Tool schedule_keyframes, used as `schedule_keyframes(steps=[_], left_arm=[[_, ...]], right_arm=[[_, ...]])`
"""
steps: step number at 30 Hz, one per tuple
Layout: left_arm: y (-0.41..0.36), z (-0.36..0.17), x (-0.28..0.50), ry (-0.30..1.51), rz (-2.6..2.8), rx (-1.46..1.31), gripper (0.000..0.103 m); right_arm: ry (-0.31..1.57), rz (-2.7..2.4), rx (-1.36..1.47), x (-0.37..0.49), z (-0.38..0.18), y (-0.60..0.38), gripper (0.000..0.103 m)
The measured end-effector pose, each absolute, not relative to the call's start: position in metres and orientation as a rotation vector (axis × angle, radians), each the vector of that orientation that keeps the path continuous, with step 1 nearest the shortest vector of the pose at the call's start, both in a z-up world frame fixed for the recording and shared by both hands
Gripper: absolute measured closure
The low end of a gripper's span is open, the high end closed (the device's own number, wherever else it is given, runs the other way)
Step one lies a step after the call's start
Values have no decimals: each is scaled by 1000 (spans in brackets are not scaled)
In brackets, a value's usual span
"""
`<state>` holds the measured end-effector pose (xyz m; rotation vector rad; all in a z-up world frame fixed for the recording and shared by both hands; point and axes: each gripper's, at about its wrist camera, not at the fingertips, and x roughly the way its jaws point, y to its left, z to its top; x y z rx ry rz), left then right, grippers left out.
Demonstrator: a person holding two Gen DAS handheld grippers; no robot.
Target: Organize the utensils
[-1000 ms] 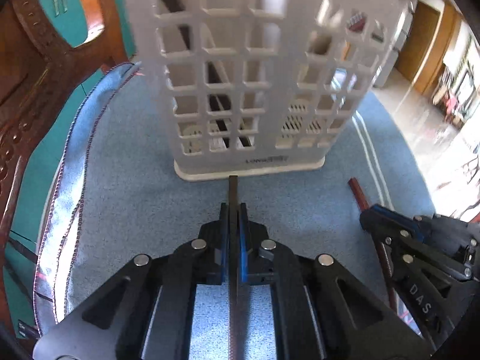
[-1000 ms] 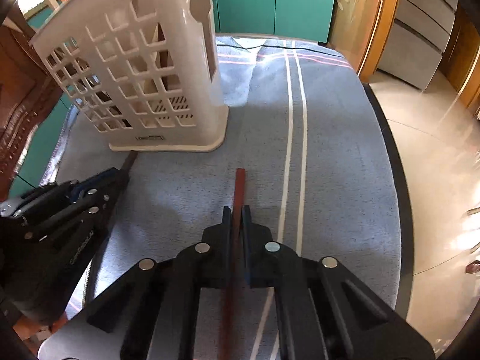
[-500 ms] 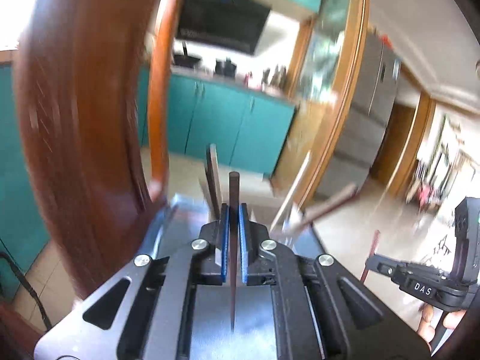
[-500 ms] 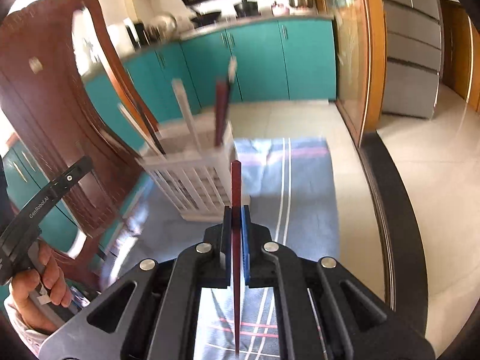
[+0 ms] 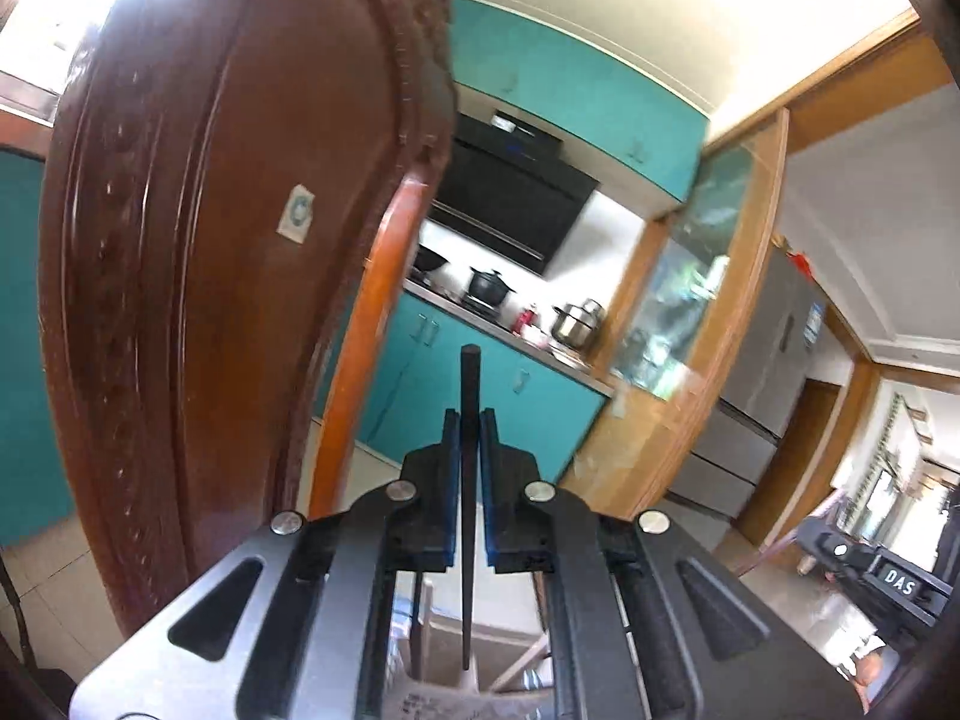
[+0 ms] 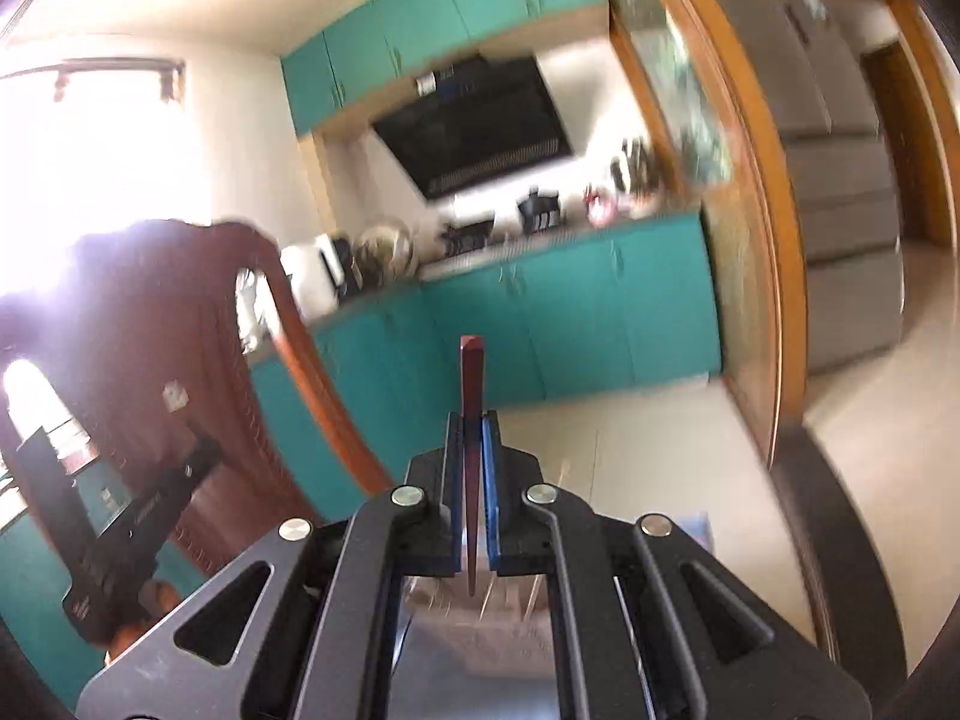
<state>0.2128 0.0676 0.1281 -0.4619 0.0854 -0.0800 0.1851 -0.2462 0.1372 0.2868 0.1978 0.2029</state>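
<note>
My left gripper [image 5: 469, 420] is shut on a dark brown chopstick [image 5: 468, 384] held upright, its lower end hanging over the white utensil basket [image 5: 456, 648], which shows below between the fingers with other utensils in it. My right gripper [image 6: 473, 423] is shut on a reddish-brown chopstick [image 6: 471, 372], also upright, with the blurred basket [image 6: 474, 618] beneath it. The right gripper shows at the lower right of the left wrist view [image 5: 882, 576]; the left gripper shows at the left of the right wrist view [image 6: 132, 540].
A carved brown wooden chair back [image 5: 210, 276] stands close on the left. Teal kitchen cabinets [image 5: 516, 408], a counter with pots [image 5: 570, 324], a black range hood [image 6: 474, 126] and a grey fridge [image 6: 840, 138] lie beyond. The dark table edge [image 6: 816, 516] shows at right.
Both grippers have lifted off the blue cloth and tilted upward, each carrying its chopstick. They now sit above the basket, which has dropped to the bottom of both views.
</note>
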Motion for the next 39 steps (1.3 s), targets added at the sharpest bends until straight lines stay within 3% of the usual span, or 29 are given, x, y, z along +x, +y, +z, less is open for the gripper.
schedule_keyframes(steps=[10,18,20,21,23,27,30,31,39], left_arm=[[36,50,262,228,-85,-410,96],[34,28,271,245,-106,-394,96],[35,24,270,247,-117,-395,86],[37,22,269,253,-133,-403,73],[39,19,264,245,-143,-410,67],[38,24,245,213,-139,-356,47],[32,20,225,225,-150,-290,29],[28,14,217,242,-145,-259,23],[4,-10,162,281,-61,-58,12]], right_arm=[[337,150,159,240,69,-214,97],[366,146,141,254,51,-204,96],[375,129,129,256,46,-201,95],[374,121,128,256,44,-199,90],[368,119,141,252,42,-200,76],[257,109,168,209,54,-212,66],[143,63,164,158,62,-225,32],[123,40,161,145,60,-229,27],[378,-84,129,117,-20,-244,20]])
